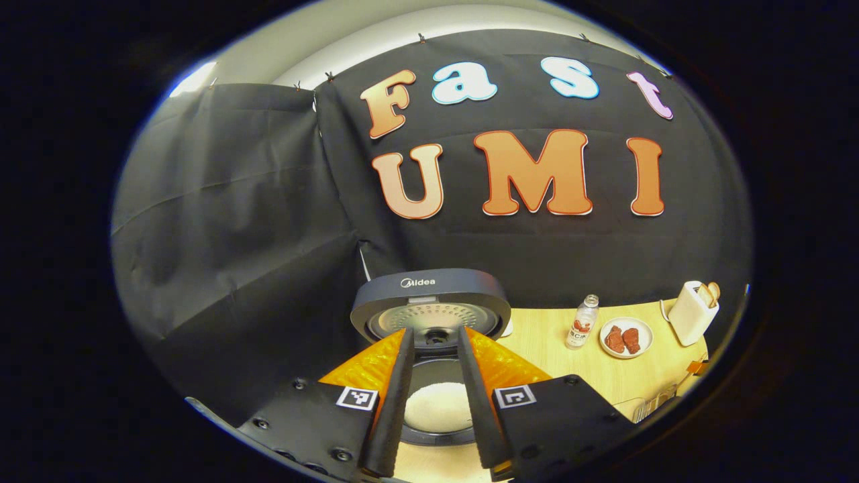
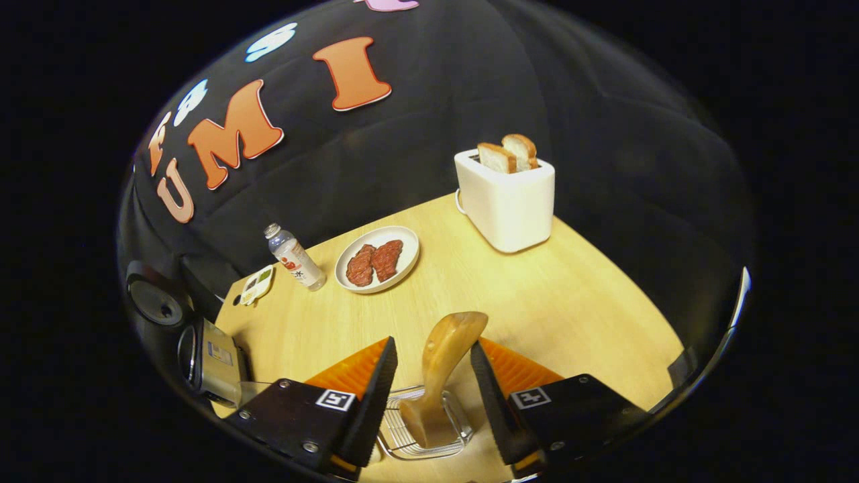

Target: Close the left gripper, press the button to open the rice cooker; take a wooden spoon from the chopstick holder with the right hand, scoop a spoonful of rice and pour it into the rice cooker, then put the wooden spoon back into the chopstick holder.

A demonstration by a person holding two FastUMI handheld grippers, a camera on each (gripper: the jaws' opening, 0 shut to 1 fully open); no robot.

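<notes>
Fingers (image 1: 406, 396) before "Midea" rice cooker (image 1: 429, 305) (open)

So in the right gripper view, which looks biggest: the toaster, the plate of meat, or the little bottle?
Largest to smallest as they look in the right gripper view:
1. Toaster, with two bread slices sticking out.
2. Plate of meat.
3. Bottle, lying tilted.
The toaster stands farther back on the table and looks biggest anyway.

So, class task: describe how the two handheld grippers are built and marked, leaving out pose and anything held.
The left gripper and the right gripper look alike: two long, narrow fingers taper forward from flat black plates fixed with round screws. Each plate carries a small square black-and-white tag near the finger base. Ribbed orange panels flank the fingers' outer sides. No cables or sleeves are visible.
</notes>
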